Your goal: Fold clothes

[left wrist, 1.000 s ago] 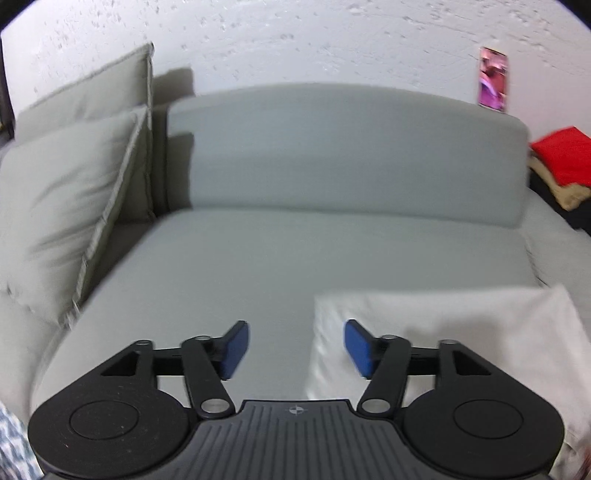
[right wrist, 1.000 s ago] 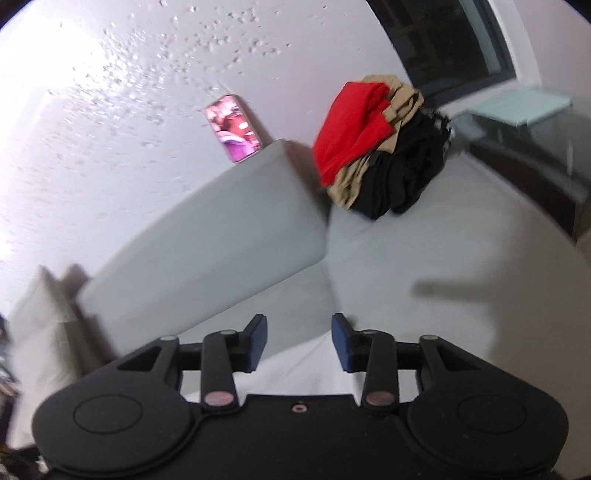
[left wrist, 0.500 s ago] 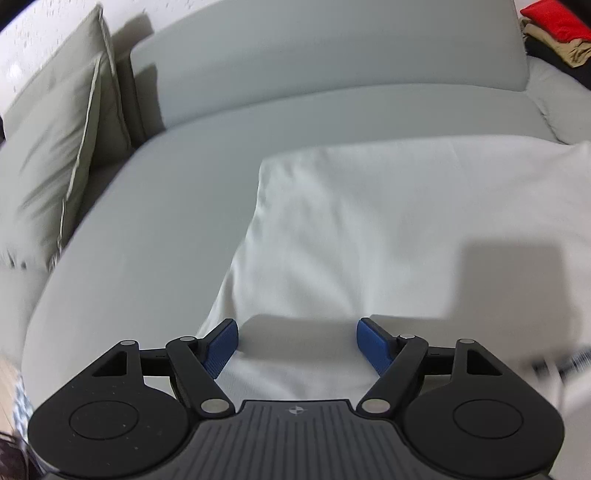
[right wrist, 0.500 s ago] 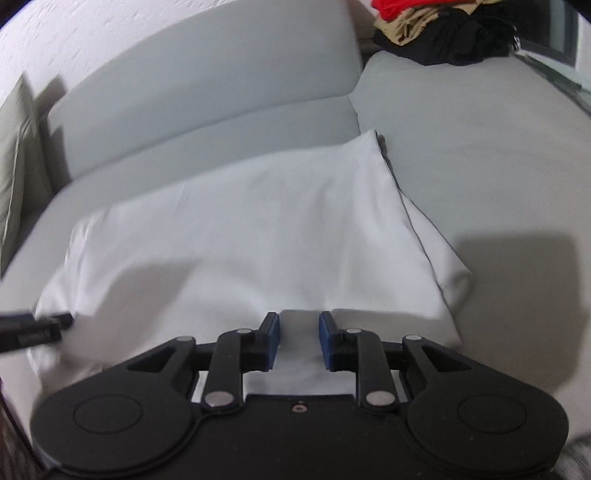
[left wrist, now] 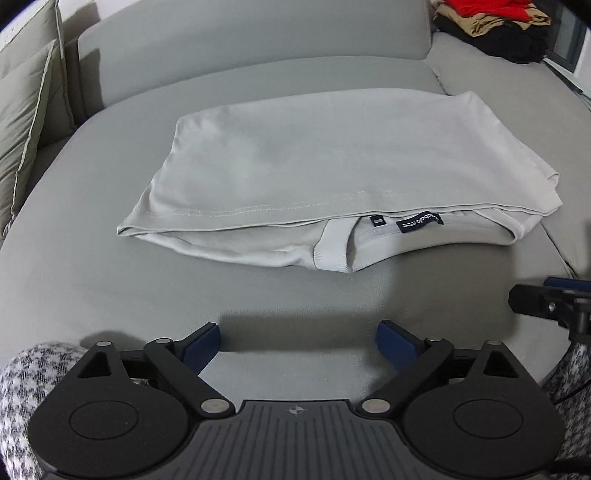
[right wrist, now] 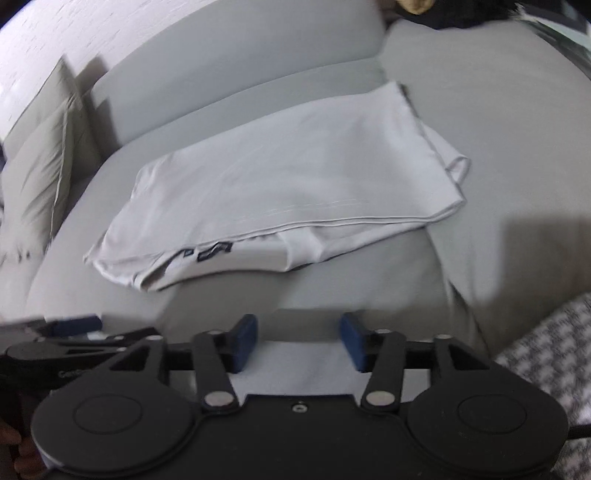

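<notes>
Now folded in half on the grey sofa seat point(left wrist: 110, 280): a pale grey T-shirt point(left wrist: 332, 155), hem edge laid over the collar side nearest the cameras. Visible under the hem, the ribbed neckband point(left wrist: 330, 251) and two dark neck labels point(left wrist: 419, 223); white lettering on the larger label, too small and angled to read with certainty. Left gripper point(left wrist: 297, 345) short of the shirt, blue fingers point(left wrist: 201, 345) spread wide after just opening, only bare cushion between them. Right gripper point(right wrist: 298, 341) likewise clear of the cloth, fingers point(right wrist: 243, 338) apart, also just opened, nothing gripped. Heaped at the far right end of the sofa, red, tan and black clothes point(left wrist: 495, 26). Stacked at the left, grey cushions point(left wrist: 26, 122).
</notes>
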`<move>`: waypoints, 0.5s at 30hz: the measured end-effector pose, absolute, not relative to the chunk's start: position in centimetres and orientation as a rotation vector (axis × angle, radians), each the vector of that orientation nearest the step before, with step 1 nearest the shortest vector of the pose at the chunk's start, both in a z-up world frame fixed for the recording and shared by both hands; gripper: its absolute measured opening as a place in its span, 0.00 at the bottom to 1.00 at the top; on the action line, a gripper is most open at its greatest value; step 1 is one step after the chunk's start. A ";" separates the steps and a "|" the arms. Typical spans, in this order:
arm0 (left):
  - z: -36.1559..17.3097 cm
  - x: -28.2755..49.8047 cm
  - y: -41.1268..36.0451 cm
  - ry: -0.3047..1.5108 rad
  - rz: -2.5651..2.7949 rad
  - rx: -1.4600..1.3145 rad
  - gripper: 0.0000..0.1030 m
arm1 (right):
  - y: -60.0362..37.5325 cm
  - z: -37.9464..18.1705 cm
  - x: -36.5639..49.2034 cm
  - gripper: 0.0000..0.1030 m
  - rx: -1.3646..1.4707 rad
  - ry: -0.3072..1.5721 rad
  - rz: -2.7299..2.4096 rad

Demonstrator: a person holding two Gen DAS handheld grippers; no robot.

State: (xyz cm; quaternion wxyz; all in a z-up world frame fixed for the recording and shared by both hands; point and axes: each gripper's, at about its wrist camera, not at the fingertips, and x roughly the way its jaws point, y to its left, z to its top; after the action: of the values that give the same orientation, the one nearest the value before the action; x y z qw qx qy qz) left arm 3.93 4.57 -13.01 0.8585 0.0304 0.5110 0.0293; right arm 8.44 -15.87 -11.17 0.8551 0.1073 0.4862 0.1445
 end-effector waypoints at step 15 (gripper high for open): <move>-10.3 3.3 5.5 0.986 0.151 0.106 0.93 | -18.6 -9.7 6.9 0.18 0.361 0.933 0.274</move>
State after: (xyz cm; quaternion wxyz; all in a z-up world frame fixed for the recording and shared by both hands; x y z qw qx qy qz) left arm 3.29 5.54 -10.34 0.8767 0.0508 0.4728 0.0725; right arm 6.85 -18.58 -9.75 0.8685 0.1727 0.4458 0.1312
